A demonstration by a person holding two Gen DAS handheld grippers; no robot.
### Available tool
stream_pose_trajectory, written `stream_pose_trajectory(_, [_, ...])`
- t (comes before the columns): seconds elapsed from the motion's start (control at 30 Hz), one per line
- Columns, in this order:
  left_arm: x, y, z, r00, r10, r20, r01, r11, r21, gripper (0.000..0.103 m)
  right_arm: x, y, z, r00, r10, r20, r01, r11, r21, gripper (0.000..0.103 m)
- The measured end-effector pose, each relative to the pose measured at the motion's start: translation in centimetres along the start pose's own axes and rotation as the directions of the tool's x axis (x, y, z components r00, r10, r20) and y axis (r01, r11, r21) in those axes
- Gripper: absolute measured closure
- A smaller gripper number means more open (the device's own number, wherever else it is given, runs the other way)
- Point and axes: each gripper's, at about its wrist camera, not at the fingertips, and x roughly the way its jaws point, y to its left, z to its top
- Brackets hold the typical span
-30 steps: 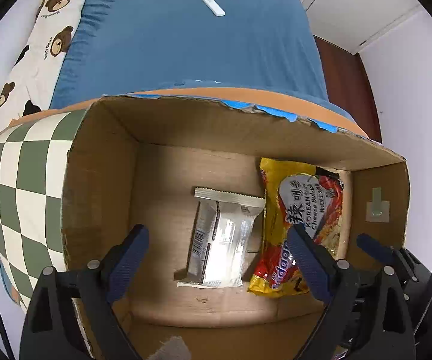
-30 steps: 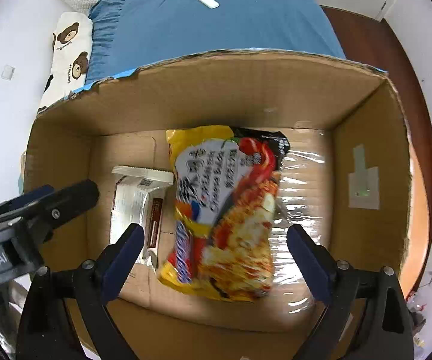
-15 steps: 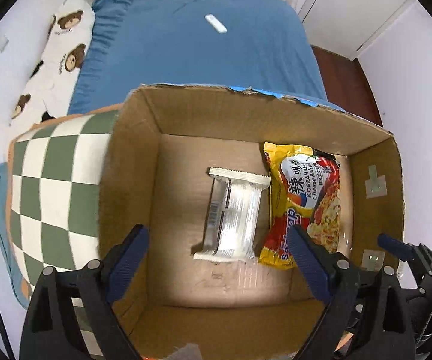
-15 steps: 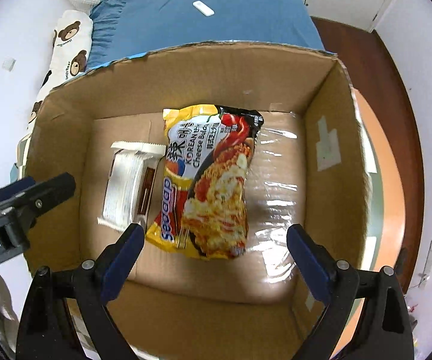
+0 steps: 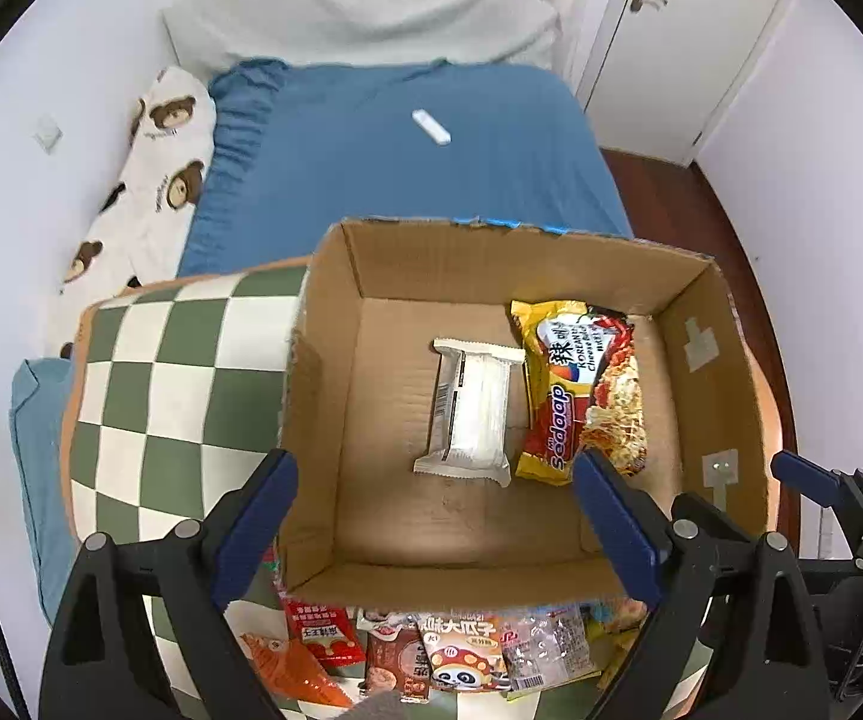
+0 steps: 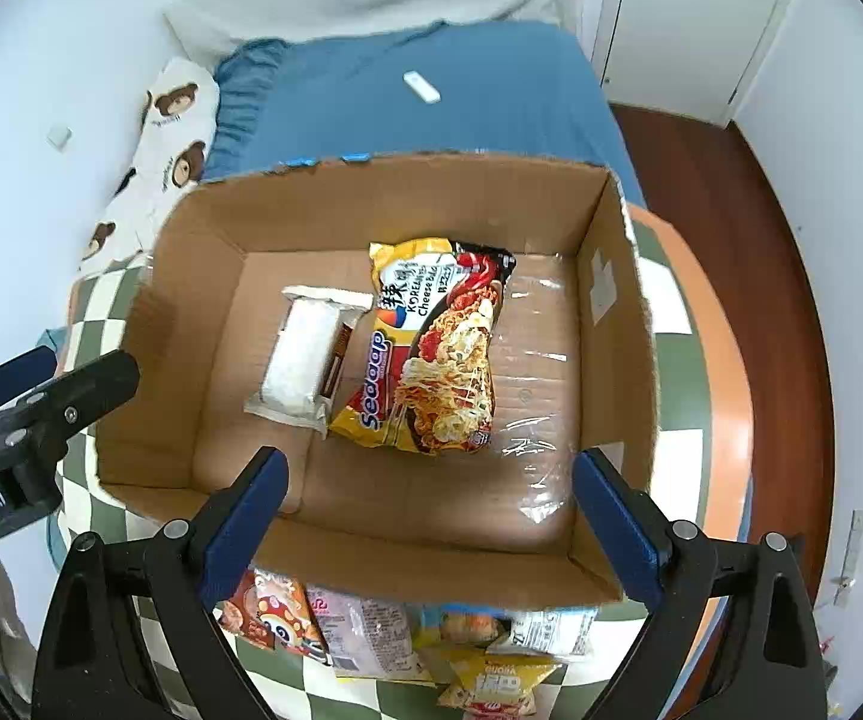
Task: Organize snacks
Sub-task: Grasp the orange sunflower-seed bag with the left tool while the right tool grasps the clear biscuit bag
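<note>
Big blue bed [image 5: 407,180] fills the background, a green-and-white checkered cloth [image 5: 173,396] in front of it, and on that cloth sits the open cardboard box [image 5: 323,396]. Inside, on the box floor, the yellow noodle packet [image 6: 431,348] lies flat, the white wrapped snack [image 6: 305,354] touching its left edge. Loose snack packets [image 5: 461,654] crowd the cloth just outside the near wall. Left gripper [image 5: 437,531] and right gripper [image 6: 428,528] hover above the box, jaws spread wide, nothing between them.

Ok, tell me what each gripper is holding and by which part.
Nothing is held. The left gripper and right gripper both hang open above the cardboard box.
</note>
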Motion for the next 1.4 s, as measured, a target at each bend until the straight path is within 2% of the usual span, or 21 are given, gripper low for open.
stream_pose_trajectory(0.23, [-4.5,0.5,-3.2,0.991,-0.015,0.130,0.020,0.999,-0.032,0.009,-4.7,0.2,-3.1,0.992,0.019,0.122,-0.023,0.999,0.030,0.005])
stream_pose_trajectory(0.33, [-5.8,1.0,-5.1,0.982,0.001,0.188,0.007,0.999,-0.041,0.009,-5.8,-0.1,-5.1,0.986,0.063,0.155,-0.074,0.995,0.067,0.005])
stream_pose_trajectory(0.43, [-5.6,1.9,-7.6,0.982,0.018,0.186,-0.010,0.999,-0.047,0.009,-6.0,-0.2,-7.2,0.981,0.091,0.172,-0.108,0.990,0.089,0.005])
stream_pose_trajectory(0.53, [-4.0,3.5,-10.4,0.990,0.043,0.135,-0.035,0.997,-0.062,0.009,-4.8,0.0,-9.7,0.982,0.114,0.152,-0.132,0.985,0.109,0.005])
stream_pose_trajectory(0.67, [-0.4,6.3,-14.3,0.995,0.093,0.024,-0.091,0.992,-0.091,0.009,-1.2,0.5,-12.5,0.989,0.126,0.074,-0.134,0.985,0.111,0.006])
stream_pose_trajectory(0.73, [1.6,7.4,-15.9,0.995,0.086,-0.054,-0.091,0.990,-0.109,0.009,1.1,0.8,-13.7,0.991,0.134,0.030,-0.137,0.984,0.118,0.011])
stream_pose_trajectory(0.8, [3.4,7.7,-17.2,0.991,0.055,-0.123,-0.069,0.991,-0.119,0.009,3.3,1.1,-14.7,0.992,0.123,-0.009,-0.122,0.986,0.117,0.022])
stream_pose_trajectory(0.87, [4.8,7.5,-17.9,0.987,0.017,-0.159,-0.039,0.990,-0.132,0.009,5.6,1.4,-15.5,0.992,0.117,-0.050,-0.110,0.987,0.114,0.027])
stream_pose_trajectory(1.0, [7.7,6.8,-18.1,0.971,-0.071,-0.229,0.028,0.983,-0.183,0.009,9.2,2.3,-16.8,0.991,0.073,-0.109,-0.064,0.995,0.082,0.028])
stream_pose_trajectory(1.13, [10.5,5.0,-17.6,0.948,-0.135,-0.289,0.081,0.978,-0.191,0.009,11.3,2.8,-17.5,0.990,0.051,-0.133,-0.044,0.998,0.054,0.030])
stream_pose_trajectory(1.2, [11.7,3.9,-17.5,0.936,-0.153,-0.316,0.097,0.978,-0.184,0.009,11.2,2.8,-17.8,0.991,0.044,-0.125,-0.039,0.998,0.042,0.036])
stream_pose_trajectory(1.3, [13.3,2.1,-17.7,0.918,-0.174,-0.355,0.124,0.979,-0.159,0.009,10.7,1.9,-19.2,0.989,0.047,-0.139,-0.039,0.998,0.058,0.038])
stream_pose_trajectory(1.4, [14.8,0.5,-18.2,0.906,-0.165,-0.390,0.125,0.984,-0.126,0.009,10.3,0.8,-21.0,0.987,0.054,-0.152,-0.042,0.996,0.081,0.039])
